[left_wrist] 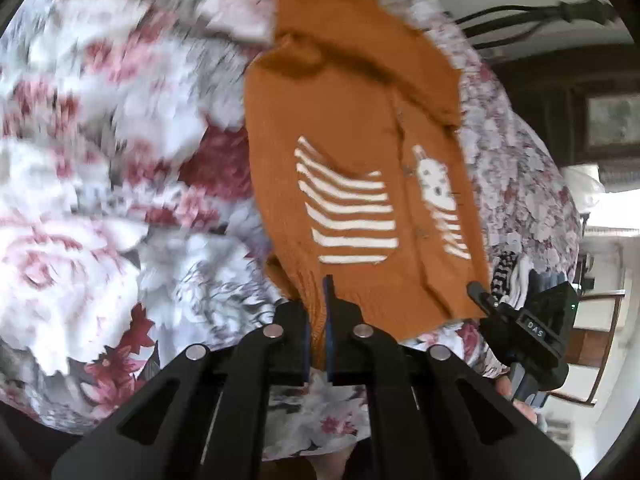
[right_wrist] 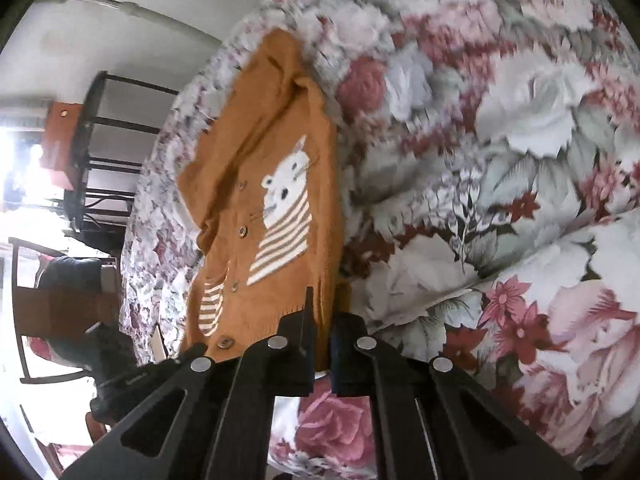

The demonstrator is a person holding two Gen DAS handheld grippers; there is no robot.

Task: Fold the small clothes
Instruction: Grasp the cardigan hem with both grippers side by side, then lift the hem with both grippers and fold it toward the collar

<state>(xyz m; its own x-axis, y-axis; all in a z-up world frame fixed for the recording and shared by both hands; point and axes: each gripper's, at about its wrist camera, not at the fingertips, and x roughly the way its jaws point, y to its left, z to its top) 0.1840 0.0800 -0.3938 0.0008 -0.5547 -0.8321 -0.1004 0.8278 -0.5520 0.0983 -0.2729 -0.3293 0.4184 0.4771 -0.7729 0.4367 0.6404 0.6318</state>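
Observation:
A small orange knitted cardigan (left_wrist: 352, 120) with white stripes and a white animal motif lies stretched over a floral bedspread (left_wrist: 100, 160). My left gripper (left_wrist: 318, 320) is shut on the cardigan's ribbed hem at one bottom corner. In the right wrist view the same cardigan (right_wrist: 272, 184) shows its buttons and the animal face. My right gripper (right_wrist: 322, 320) is shut on the hem at the other bottom corner. The right gripper's body also shows in the left wrist view (left_wrist: 520, 328) at the cardigan's far corner. The sleeves are bunched near the collar.
The floral bedspread (right_wrist: 500, 160) fills most of both views. A dark metal bed frame (right_wrist: 92, 152) and a wooden chair (right_wrist: 32, 304) stand past the bed's edge. A dark wooden cabinet (left_wrist: 580, 92) stands beyond the bed in the left wrist view.

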